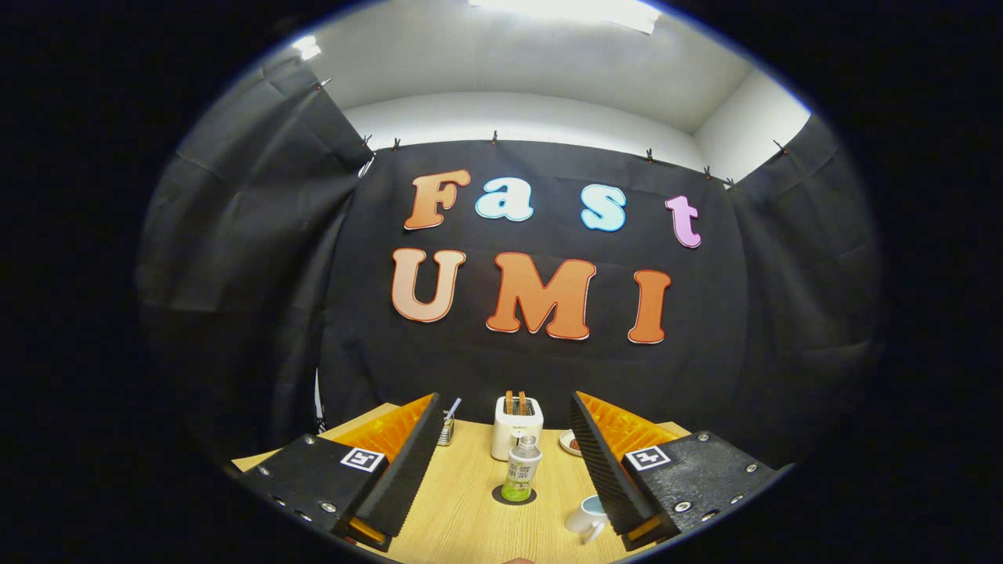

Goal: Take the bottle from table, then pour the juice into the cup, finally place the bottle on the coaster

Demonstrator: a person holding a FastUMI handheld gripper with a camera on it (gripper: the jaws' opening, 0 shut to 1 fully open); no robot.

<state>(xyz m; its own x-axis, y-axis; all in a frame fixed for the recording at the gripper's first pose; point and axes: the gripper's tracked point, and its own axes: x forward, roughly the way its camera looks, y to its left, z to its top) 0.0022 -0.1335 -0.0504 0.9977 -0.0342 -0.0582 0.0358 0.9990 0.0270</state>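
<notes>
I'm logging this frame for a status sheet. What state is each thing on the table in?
claw: open, holding nothing
bottle: upright on the coaster, capped, some green juice at the bottom
cup: upright beside one finger
toaster: upright beyond the bottle, two slices sticking up

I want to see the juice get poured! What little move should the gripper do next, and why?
Probably ease straight forward. The gripper is open and holds nothing, and the bottle stands upright on a dark coaster just ahead, between the fingers. The cup waits by the right finger.
</notes>
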